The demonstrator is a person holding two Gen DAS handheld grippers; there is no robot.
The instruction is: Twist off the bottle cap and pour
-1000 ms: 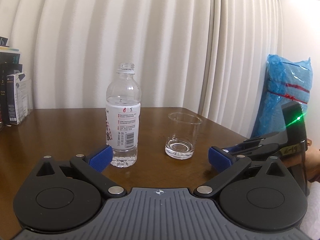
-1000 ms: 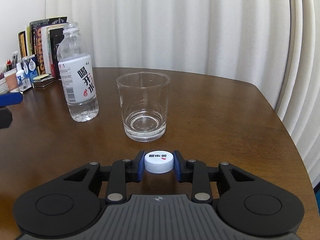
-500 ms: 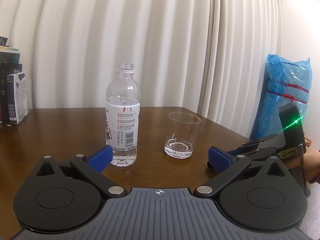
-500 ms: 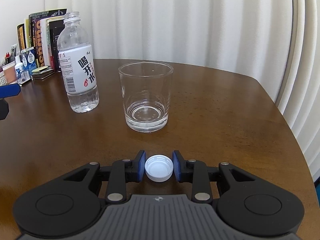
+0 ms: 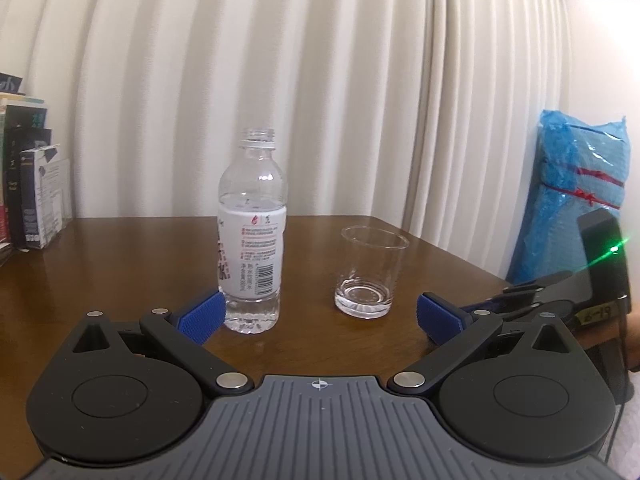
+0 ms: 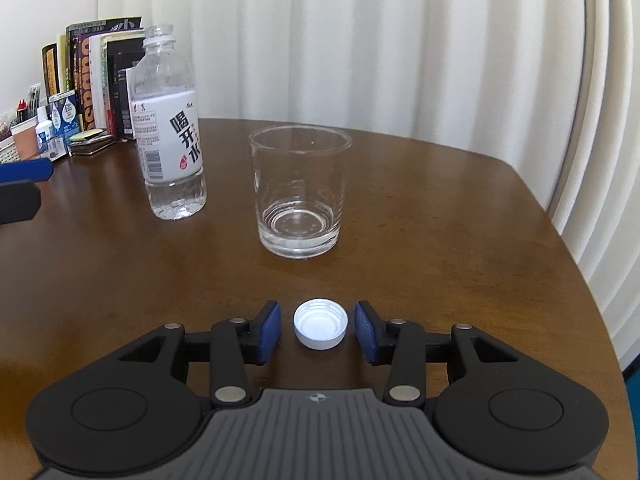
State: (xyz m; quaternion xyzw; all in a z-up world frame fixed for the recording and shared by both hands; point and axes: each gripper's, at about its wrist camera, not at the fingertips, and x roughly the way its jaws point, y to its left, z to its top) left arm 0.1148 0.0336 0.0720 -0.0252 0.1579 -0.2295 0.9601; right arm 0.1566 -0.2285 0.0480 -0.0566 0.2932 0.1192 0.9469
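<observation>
An uncapped clear water bottle with a white label stands upright on the brown table. To its right is an empty clear glass. My left gripper is open wide, its left pad right beside the bottle's base. The white cap lies upside down on the table between the pads of my right gripper. Those jaws are opening and a gap shows on each side of the cap. In the left wrist view, the right gripper's body shows at the right edge.
Books and small boxes line the table's far left; a white box stands there too. White curtains hang behind. A blue plastic-wrapped bundle stands off the table to the right. The table's rounded edge curves close on the right.
The right gripper's jaws have parted and let go of the white cap, which now lies open side up on the table. The left gripper has stayed put.
</observation>
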